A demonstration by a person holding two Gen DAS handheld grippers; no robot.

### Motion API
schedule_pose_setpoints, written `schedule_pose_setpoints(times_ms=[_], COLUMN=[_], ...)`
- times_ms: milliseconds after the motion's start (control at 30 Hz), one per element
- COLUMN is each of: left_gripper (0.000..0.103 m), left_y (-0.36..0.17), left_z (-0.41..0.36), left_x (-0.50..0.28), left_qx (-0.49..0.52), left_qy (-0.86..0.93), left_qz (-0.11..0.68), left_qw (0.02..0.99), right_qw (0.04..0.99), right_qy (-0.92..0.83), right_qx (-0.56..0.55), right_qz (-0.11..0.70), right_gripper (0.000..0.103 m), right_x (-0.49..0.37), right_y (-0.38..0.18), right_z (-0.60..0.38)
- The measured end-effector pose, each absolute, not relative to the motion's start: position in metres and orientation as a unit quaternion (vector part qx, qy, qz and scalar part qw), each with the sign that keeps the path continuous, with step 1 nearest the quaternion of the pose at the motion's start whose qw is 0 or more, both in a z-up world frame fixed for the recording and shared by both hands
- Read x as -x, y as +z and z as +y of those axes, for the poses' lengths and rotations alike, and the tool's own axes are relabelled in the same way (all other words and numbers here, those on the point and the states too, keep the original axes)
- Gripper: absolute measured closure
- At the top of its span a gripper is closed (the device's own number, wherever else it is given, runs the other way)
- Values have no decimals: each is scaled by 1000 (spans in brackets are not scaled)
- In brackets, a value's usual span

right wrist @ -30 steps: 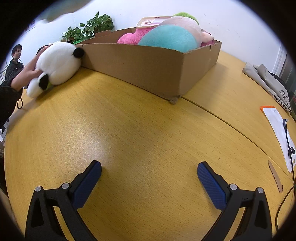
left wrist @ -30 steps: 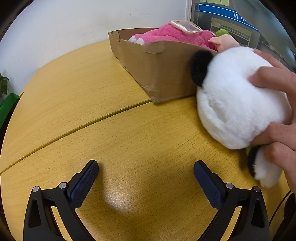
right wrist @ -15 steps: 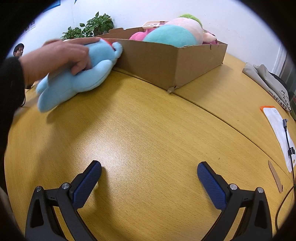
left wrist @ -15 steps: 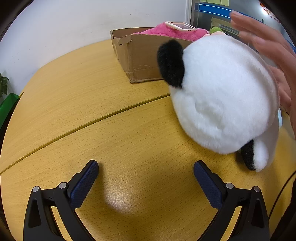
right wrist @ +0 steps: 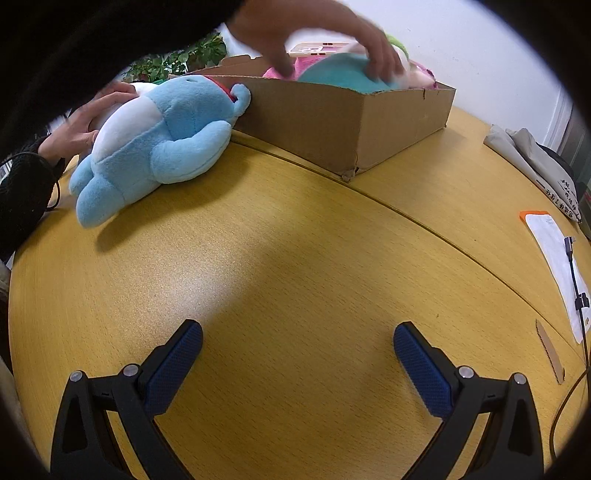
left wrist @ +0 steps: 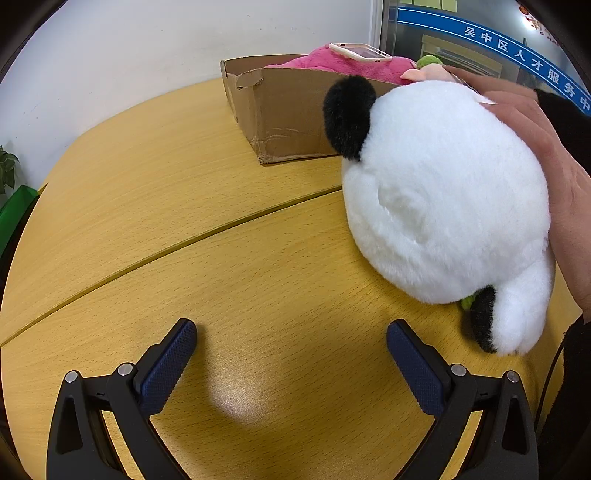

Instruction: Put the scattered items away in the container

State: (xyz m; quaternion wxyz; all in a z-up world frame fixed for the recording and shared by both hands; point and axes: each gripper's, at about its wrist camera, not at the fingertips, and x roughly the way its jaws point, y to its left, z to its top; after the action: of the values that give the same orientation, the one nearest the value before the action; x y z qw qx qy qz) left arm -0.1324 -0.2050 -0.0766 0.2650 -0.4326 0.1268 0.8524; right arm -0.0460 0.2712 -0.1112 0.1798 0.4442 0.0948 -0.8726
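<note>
A cardboard box (left wrist: 284, 110) (right wrist: 343, 125) stands at the far side of the wooden table, holding a pink plush (left wrist: 321, 61), a phone (left wrist: 360, 51) and a teal plush (right wrist: 340, 75). A white and black panda plush (left wrist: 443, 192) lies right of the box in the left wrist view, with a person's hand (left wrist: 546, 147) on it. A light blue plush (right wrist: 155, 140) lies on the table against the box's left end. Another hand (right wrist: 321, 33) reaches into the box. My left gripper (left wrist: 291, 354) and right gripper (right wrist: 297, 354) are open and empty, low over the table.
A seam (right wrist: 424, 229) crosses the table top. At the right edge lie a white sheet with an orange corner (right wrist: 554, 258), a cable (right wrist: 576, 295), a cardboard strip (right wrist: 550, 350) and folded grey cloth (right wrist: 532, 158). Potted plants (right wrist: 177, 59) stand behind the box.
A person set the light blue plush down by the box, let it go, and now reaches into the box. The panda was shifted nearer my left gripper. Both grippers stayed still.
</note>
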Motion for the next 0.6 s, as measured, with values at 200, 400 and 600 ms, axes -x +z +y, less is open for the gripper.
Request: schedule_pose_setpoints(times_ms=[200,400,600], left_gripper=[0,0,0], left_y=[-76,-77,-76], left_z=[-205,-205,-205], left_x=[131,132,133], left_qx=[433,433,433], left_qy=[852,852,852], left_qz=[127,127,127], left_qw=[265,265,265], right_qw=[180,180,180], right_qy=[-873,-873,-873], right_qx=[-444,-444,-444], right_qz=[95,95,95], right_gripper=[0,0,0], right_x=[46,46,46], right_y=[-111,-111,-111], right_z=[271,271,271])
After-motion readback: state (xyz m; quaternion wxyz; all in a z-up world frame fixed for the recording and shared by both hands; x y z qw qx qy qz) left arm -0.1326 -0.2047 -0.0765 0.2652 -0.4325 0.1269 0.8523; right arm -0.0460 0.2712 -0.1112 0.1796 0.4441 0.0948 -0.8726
